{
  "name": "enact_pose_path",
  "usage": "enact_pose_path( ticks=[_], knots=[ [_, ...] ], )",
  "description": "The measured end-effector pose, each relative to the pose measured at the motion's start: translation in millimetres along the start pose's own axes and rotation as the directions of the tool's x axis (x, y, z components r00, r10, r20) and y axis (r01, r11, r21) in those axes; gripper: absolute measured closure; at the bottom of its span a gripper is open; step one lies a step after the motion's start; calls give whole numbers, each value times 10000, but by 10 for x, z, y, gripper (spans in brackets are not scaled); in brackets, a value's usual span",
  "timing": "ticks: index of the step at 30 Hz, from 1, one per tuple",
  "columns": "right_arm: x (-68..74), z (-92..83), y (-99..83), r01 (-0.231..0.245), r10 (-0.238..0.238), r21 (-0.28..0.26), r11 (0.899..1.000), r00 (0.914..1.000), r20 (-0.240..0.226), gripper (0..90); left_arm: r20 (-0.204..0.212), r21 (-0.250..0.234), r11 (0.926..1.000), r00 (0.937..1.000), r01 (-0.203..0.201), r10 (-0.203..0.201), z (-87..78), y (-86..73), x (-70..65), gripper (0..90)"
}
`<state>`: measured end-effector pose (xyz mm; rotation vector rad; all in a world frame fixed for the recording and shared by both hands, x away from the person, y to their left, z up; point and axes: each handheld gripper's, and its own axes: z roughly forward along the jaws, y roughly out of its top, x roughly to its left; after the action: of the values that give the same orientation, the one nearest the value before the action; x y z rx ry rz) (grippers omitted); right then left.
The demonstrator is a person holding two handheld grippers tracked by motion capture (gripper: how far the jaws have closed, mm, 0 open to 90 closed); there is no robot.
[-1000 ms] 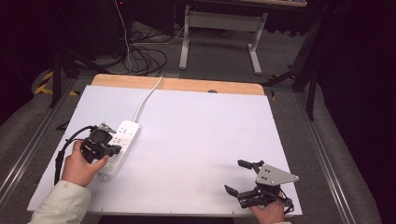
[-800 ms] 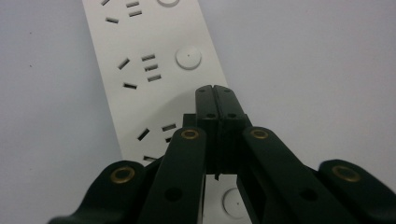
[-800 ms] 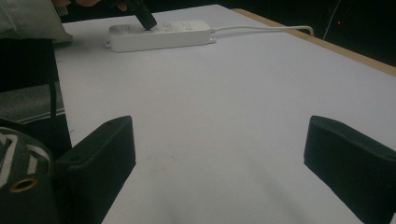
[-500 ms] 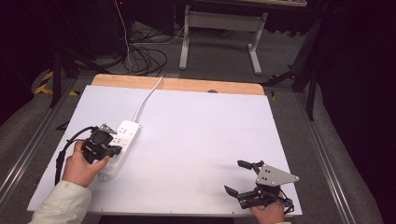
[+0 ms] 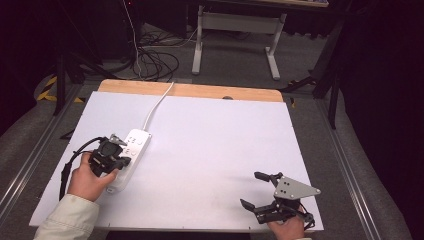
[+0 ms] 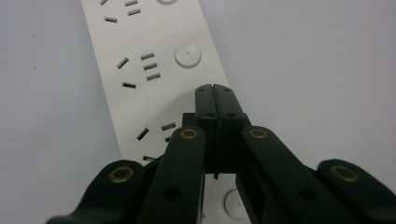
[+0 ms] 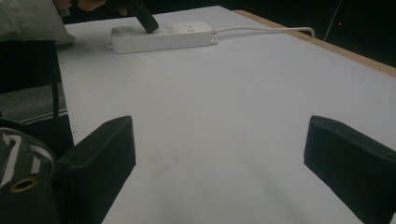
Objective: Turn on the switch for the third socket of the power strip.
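— Under the pressed-together jaws of the left gripper: white power strip, tips touching its face between sockets.
— And beyond? Cord running off toward the far edge; right gripper well apart on bare white table, jaws spread wide, gripping nothing.

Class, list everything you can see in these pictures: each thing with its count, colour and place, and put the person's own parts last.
Power strip: one, white, left side of the table, under the left gripper.
Cord: one, white, from the strip over the far edge.
Table: one, white top, wooden far edge.
Desk frame: one, grey, on the floor beyond.
Floor cables: several, black.
Left gripper: one, black, shut, tips at the strip.
Right gripper: one, black, open, near right corner.
Hands: two, one per gripper.
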<state>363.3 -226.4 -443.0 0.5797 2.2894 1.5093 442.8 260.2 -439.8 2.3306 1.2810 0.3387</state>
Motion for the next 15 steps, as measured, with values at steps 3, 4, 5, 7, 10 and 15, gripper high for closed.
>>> enact_pose_path(
  ticks=[3,4,5,7,10,15],
  knots=[
    [0,2,-2,-23,23,10,10000,10000,-1,93,19,4,10000,10000,21,-21,0,-2,12,900],
    [-1,2,-4,-30,30,22,10000,10000,4,93,1,6,10000,10000,-2,2,1,-2,10,900],
    [-4,2,-5,-13,13,21,10000,10000,8,93,10,14,10000,10000,-21,21,3,-1,5,900],
    [-5,0,-5,-26,26,10,10000,10000,14,93,-40,37,9999,9999,-152,153,4,-1,-1,900],
    [-3,2,-5,-28,28,16,10000,10000,16,93,-12,39,10000,10000,-86,86,4,-3,5,900],
    [-2,0,-7,-28,28,29,10000,10000,7,93,114,3,9999,9999,120,-120,5,-13,20,900]
  ],
)
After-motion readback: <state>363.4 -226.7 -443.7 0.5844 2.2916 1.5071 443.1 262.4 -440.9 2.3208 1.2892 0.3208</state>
